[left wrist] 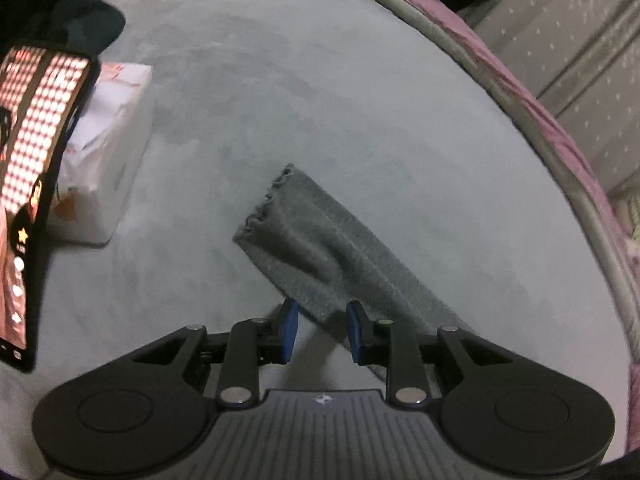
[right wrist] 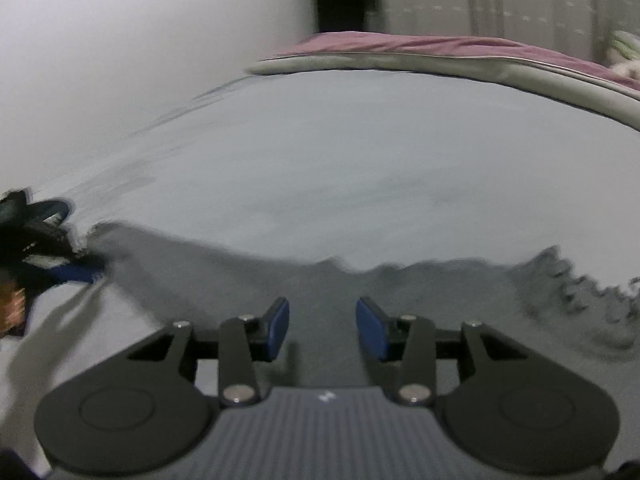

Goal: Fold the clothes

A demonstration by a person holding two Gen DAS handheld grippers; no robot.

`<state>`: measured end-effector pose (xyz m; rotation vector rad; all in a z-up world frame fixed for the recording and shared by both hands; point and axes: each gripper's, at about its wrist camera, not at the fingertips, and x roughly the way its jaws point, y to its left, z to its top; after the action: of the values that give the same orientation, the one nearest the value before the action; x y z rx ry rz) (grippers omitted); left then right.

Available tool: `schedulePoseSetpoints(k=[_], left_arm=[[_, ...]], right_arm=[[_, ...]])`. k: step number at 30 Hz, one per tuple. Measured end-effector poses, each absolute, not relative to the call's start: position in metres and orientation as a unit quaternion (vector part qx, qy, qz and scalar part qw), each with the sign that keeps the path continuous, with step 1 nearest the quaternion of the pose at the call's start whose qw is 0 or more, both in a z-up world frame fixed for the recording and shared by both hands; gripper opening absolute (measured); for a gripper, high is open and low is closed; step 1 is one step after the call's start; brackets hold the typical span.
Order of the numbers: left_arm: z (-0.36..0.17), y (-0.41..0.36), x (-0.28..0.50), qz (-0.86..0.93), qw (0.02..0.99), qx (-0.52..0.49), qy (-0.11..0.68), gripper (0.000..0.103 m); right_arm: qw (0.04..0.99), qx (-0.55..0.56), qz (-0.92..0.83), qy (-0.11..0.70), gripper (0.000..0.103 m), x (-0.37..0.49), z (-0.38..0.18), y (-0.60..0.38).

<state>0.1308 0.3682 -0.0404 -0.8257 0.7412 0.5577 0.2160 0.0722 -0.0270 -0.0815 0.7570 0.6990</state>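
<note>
Here, both the left gripper (left wrist: 322,330) and right gripper (right wrist: 322,328) stand empty, jaws apart; pinch the grey garment (left wrist: 320,252) at lower centre.

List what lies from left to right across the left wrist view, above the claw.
Phone → white package → grey cloth on the bedsheet → purple blanket edge → curtain.

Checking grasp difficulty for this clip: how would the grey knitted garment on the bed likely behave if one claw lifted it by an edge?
The grey knitted garment would probably droop limply, since it already lies in soft creases. Its frilled hem suggests stretchy knit that may sag. It looks thin and likely light.
</note>
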Motion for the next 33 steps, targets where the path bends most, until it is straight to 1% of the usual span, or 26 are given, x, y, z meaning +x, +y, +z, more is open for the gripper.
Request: schedulePoseSetpoints(k=[4, 8, 12, 18, 19, 24, 26, 27, 30, 33], left_arm=[[-0.043, 0.367, 0.130, 0.270, 0.814, -0.397, 0.327, 0.023], [-0.044, 0.363, 0.130, 0.281, 0.816, -0.394, 0.317, 0.023], [-0.045, 0.368, 0.129, 0.280, 0.811, -0.403, 0.317, 0.023], [-0.047, 0.373, 0.130, 0.275, 0.805, -0.417, 0.319, 0.023], [-0.048, 0.372, 0.132, 0.275, 0.806, -0.414, 0.321, 0.023], [-0.050, 0.368, 0.134, 0.278, 0.812, -0.404, 0.318, 0.023], [-0.052, 0.364, 0.134, 0.285, 0.818, -0.386, 0.316, 0.015], [-0.053, 0.362, 0.135, 0.292, 0.822, -0.373, 0.316, 0.007], [-0.055, 0.357, 0.134, 0.309, 0.827, -0.354, 0.307, 0.003], [-0.048, 0.359, 0.132, 0.318, 0.828, -0.358, 0.293, 0.003]], right_arm=[[0.849, -0.075, 0.389, 0.351, 0.038, 0.177, -0.023, 0.093], [0.833, -0.119, 0.413, 0.349, 0.036, 0.160, -0.024, 0.115], [0.835, -0.155, 0.386, 0.359, 0.035, 0.162, -0.036, 0.126], [0.843, -0.159, 0.362, 0.364, 0.033, 0.173, -0.048, 0.129], [0.843, -0.160, 0.361, 0.364, 0.030, 0.174, -0.050, 0.128], [0.845, -0.155, 0.353, 0.370, 0.010, 0.180, -0.049, 0.122], [0.843, -0.145, 0.358, 0.375, 0.009, 0.182, -0.046, 0.119], [0.842, -0.143, 0.360, 0.375, 0.008, 0.182, -0.045, 0.117], [0.839, -0.138, 0.371, 0.374, 0.008, 0.182, -0.039, 0.112], [0.837, -0.120, 0.382, 0.374, 0.008, 0.183, -0.034, 0.104]])
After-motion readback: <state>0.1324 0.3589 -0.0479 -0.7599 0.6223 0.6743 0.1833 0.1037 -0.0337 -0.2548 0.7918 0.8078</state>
